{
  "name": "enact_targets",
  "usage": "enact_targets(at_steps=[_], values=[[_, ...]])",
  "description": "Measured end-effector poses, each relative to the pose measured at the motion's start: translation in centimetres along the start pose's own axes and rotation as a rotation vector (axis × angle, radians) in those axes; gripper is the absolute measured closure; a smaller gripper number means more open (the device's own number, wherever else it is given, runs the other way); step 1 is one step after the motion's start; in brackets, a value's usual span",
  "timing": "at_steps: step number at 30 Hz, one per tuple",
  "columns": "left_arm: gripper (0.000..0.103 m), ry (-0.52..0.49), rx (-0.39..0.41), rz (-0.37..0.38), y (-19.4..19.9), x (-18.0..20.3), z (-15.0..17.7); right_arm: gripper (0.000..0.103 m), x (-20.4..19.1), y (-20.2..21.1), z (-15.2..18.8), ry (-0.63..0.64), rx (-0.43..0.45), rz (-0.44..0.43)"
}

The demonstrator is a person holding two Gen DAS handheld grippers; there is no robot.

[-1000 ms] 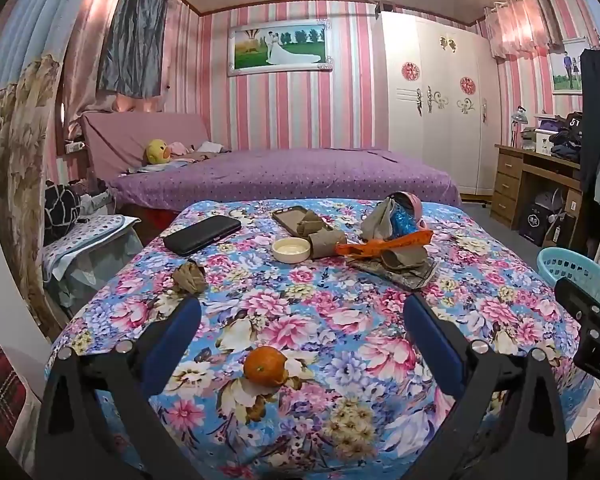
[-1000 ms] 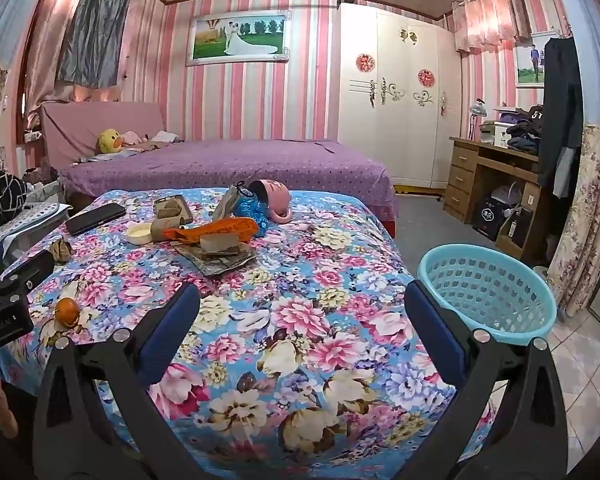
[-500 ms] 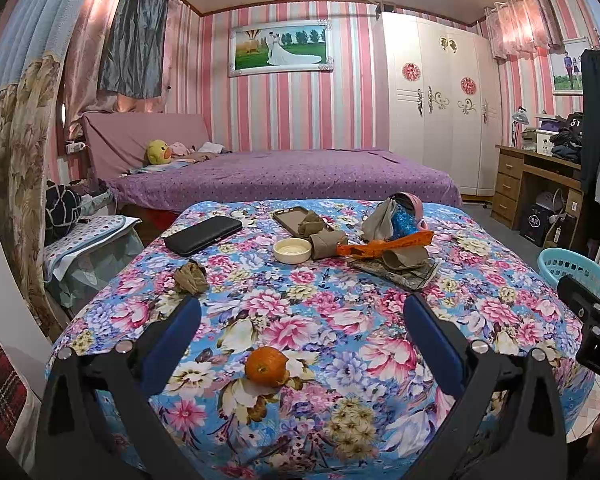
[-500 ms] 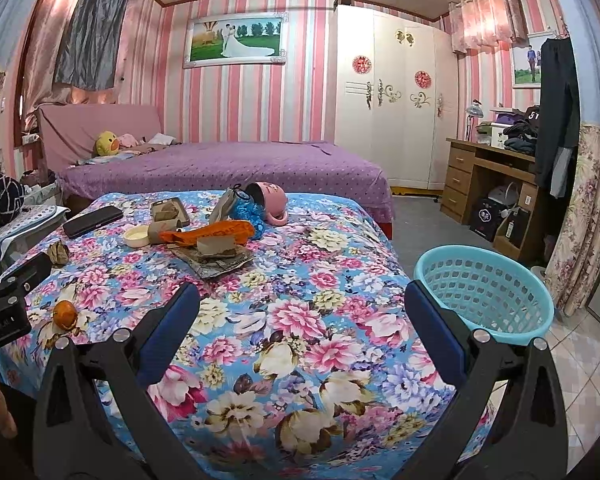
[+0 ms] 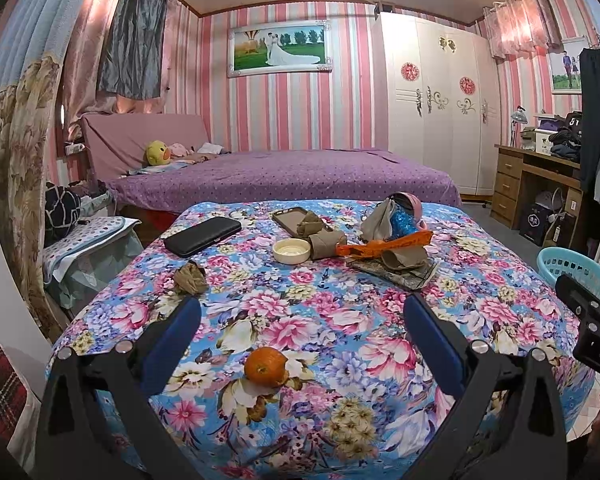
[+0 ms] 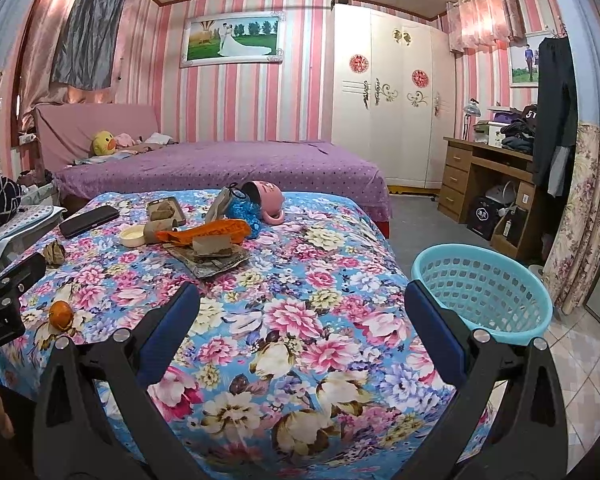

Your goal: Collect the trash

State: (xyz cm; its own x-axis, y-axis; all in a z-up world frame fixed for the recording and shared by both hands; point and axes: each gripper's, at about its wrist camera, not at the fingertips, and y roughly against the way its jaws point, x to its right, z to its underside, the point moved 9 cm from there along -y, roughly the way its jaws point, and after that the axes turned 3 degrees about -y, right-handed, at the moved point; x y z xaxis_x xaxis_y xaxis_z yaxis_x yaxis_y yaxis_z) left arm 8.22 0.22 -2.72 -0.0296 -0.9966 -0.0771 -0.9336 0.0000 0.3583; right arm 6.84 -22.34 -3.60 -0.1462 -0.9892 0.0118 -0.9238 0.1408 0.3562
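Both tools hover short of the near edge of the floral-covered table, nothing picked up yet, so the step in hand looks like choosing and approaching a first piece of trash. The left gripper has its blue fingers spread wide and empty, and the orange peel lies between them in its view, close to the near edge and well apart from everything else; that makes it the easy first grab. Come down over it squarely, with one finger on each side, and close gently, since it looks hollow and may crush or roll. The right gripper is likewise spread and empty, over the near right corner, with the turquoise basket just beside that corner on the floor, a short carry for whatever is lifted. A crumpled brown wad sits toward the left edge, and the main heap lies mid-table toward the far edge: a cardboard tube, an orange wrapper and flattened paper. The black phone, the phone case, the pink mug and the small white dish are probably not trash, though the dish is hard to judge from here, so keep the fingers clear of them when working the heap.
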Motion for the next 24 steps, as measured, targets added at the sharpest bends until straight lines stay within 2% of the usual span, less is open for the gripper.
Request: enact_targets(at_steps=[24], values=[[0.004,0.002,-0.004,0.002,0.38,-0.08,-0.11,0.004,0.13,-0.03,0.09,0.0,-0.004,0.003]])
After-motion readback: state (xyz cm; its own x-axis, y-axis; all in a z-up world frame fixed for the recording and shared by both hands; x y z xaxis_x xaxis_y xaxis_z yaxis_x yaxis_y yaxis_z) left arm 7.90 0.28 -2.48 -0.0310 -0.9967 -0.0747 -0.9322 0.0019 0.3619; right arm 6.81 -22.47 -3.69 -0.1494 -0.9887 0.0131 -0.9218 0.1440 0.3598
